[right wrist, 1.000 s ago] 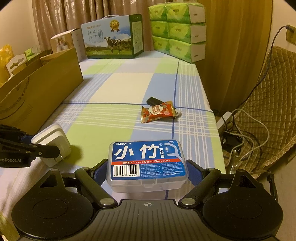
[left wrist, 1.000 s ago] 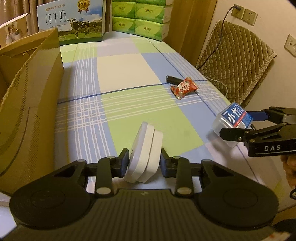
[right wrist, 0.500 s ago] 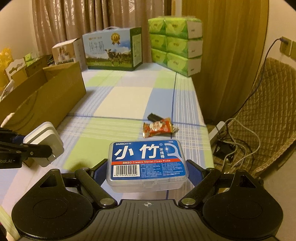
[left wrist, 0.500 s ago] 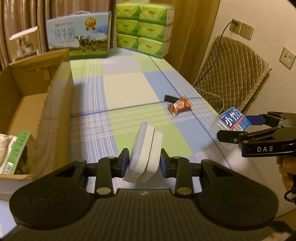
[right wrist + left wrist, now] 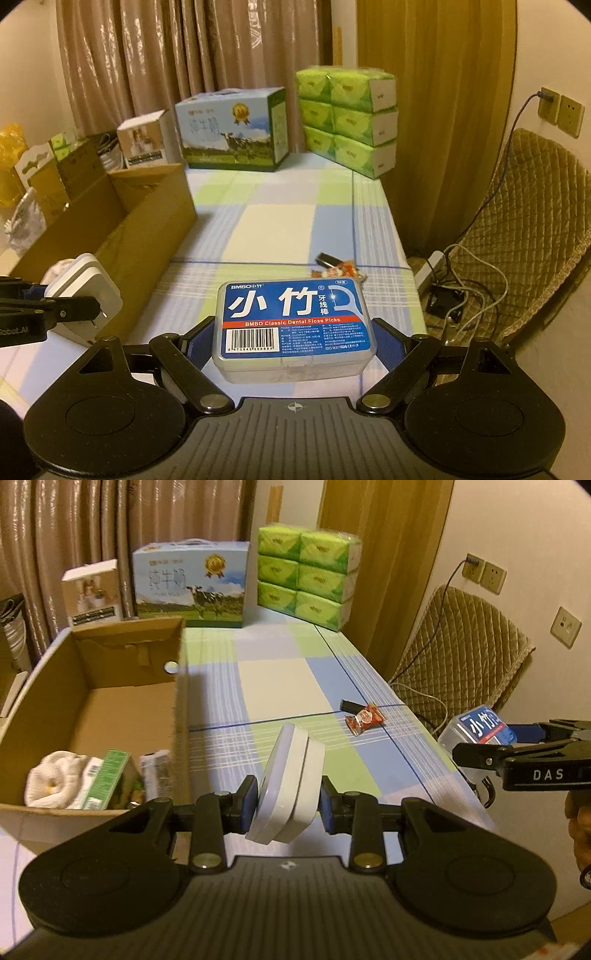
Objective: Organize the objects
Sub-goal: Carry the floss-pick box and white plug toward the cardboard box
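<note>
On the bench's (image 5: 280, 679) left side we log an open cardboard box (image 5: 177, 686) containing a rolled white cloth (image 5: 55, 775) and green packet (image 5: 107, 779). Left claw (image 5: 286, 805) clamps a white adapter (image 5: 288, 779); right claw (image 5: 291, 343) clamps a floss-pick box (image 5: 291, 317), both held above the bench.

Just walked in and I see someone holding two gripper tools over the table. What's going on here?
A person is tidying loose things into the cardboard box. The left gripper is shut on a white charger block, held above the table near the box. The right gripper is shut on a dental floss pick box. A red snack packet and a small black item lie on the checked tablecloth. The box already holds a rolled cloth and a green carton.
</note>
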Demonstrator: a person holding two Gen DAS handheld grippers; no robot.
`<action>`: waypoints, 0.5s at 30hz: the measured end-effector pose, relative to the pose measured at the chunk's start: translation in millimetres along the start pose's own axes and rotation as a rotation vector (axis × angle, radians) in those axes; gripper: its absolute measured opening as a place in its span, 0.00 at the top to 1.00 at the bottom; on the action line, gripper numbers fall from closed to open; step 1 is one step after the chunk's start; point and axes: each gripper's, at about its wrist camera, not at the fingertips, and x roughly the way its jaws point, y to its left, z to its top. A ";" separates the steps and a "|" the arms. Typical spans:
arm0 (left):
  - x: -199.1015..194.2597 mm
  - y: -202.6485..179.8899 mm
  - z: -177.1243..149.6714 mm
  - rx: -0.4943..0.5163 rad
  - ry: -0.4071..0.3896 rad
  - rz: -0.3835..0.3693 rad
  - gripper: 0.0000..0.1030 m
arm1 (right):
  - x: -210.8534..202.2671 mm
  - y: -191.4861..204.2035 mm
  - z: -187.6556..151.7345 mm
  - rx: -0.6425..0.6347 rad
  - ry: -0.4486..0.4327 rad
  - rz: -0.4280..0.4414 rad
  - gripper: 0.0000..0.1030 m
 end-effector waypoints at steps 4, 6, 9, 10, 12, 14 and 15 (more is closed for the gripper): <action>-22.3 10.5 -1.0 -0.013 -0.020 0.009 0.72 | -12.3 19.4 1.8 0.002 -0.012 0.022 0.19; -33.4 16.6 -3.0 -0.021 -0.032 0.017 0.72 | -17.9 30.2 2.3 0.003 -0.020 0.036 0.19; -48.7 27.3 -7.1 -0.031 -0.044 0.034 0.72 | -23.8 47.9 2.6 -0.002 -0.027 0.060 0.19; -52.9 31.0 -8.5 -0.035 -0.046 0.040 0.72 | -24.7 54.3 2.0 -0.006 -0.027 0.069 0.19; -61.8 38.6 -11.9 -0.043 -0.053 0.056 0.72 | -25.5 66.1 -0.1 -0.015 -0.024 0.084 0.19; -70.4 46.9 -15.8 -0.054 -0.058 0.069 0.72 | -26.4 77.3 -1.9 -0.023 -0.019 0.100 0.19; -74.3 50.8 -16.9 -0.060 -0.061 0.076 0.72 | -26.5 82.4 -2.7 -0.027 -0.017 0.107 0.19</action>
